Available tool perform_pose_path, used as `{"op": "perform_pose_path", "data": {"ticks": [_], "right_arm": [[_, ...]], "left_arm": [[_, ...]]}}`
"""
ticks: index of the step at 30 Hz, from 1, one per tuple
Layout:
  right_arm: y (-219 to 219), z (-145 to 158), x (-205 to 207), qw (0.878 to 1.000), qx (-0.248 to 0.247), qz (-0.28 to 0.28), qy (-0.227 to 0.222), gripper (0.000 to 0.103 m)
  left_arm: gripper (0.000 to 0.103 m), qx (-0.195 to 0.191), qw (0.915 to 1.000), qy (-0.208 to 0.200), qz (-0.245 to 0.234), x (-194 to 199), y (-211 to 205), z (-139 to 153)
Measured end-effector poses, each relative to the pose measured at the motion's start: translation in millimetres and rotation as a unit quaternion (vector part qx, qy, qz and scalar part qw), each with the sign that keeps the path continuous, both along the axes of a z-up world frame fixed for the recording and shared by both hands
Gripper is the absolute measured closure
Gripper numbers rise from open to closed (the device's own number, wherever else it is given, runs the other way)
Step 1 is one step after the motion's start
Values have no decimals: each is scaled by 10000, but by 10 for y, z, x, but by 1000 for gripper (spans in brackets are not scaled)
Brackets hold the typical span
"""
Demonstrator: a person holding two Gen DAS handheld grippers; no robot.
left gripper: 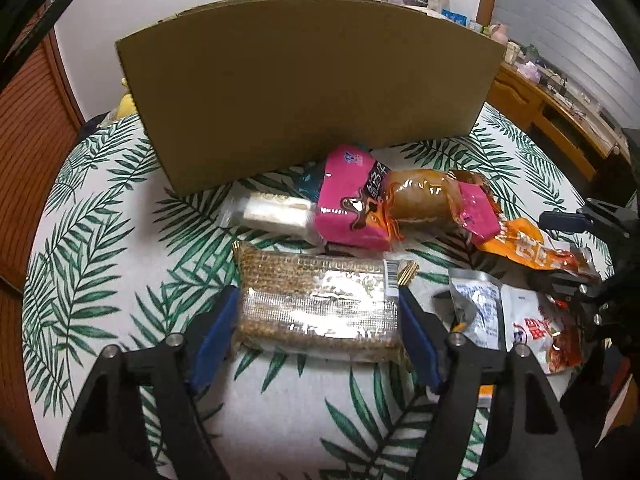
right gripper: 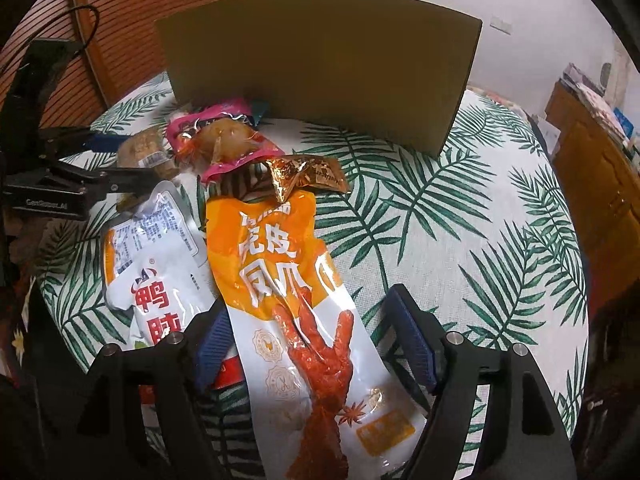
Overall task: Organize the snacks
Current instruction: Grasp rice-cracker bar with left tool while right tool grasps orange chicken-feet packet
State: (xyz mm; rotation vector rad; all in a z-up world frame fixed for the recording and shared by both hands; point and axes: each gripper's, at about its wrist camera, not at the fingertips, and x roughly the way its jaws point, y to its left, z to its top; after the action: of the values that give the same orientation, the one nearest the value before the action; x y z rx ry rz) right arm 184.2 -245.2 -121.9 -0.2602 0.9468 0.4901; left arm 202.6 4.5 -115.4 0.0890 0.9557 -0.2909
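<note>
With both sets of jaws open, the left gripper [left gripper: 316, 320] bracketing the wafer pack [left gripper: 316, 300] and the right gripper [right gripper: 308, 344] astride the orange pouch [right gripper: 296, 300], each needed a square, central squeeze.

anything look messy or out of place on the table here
Yes. The snacks lie in a loose heap in front of the brown cardboard box: a clear-wrapped brown bun rests on the pink snack packet, and the long orange chicken-foot pouch lies askew over a white pouch.
</note>
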Motion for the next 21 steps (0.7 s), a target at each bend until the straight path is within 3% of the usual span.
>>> {"op": "perform_pose_path", "data": {"ticks": [12,13,15,21], "right_arm": [[1,-1,-20,10000,3,-30,-27,26],[-3,3,-28,10000,15,-20,-24,28],[-2,34,-48,10000,60,13,-28,60],[-73,73,-92,10000,85,42,19,62]], "left_arm": [[29,-357,9986,-349,185,-207,99,168],[29,-354,9985,-375,187,-198,87,193],[29,-376,9980,-467,186,-222,89,267],[29,-451,9967,-645,203,-278,59,392]]}}
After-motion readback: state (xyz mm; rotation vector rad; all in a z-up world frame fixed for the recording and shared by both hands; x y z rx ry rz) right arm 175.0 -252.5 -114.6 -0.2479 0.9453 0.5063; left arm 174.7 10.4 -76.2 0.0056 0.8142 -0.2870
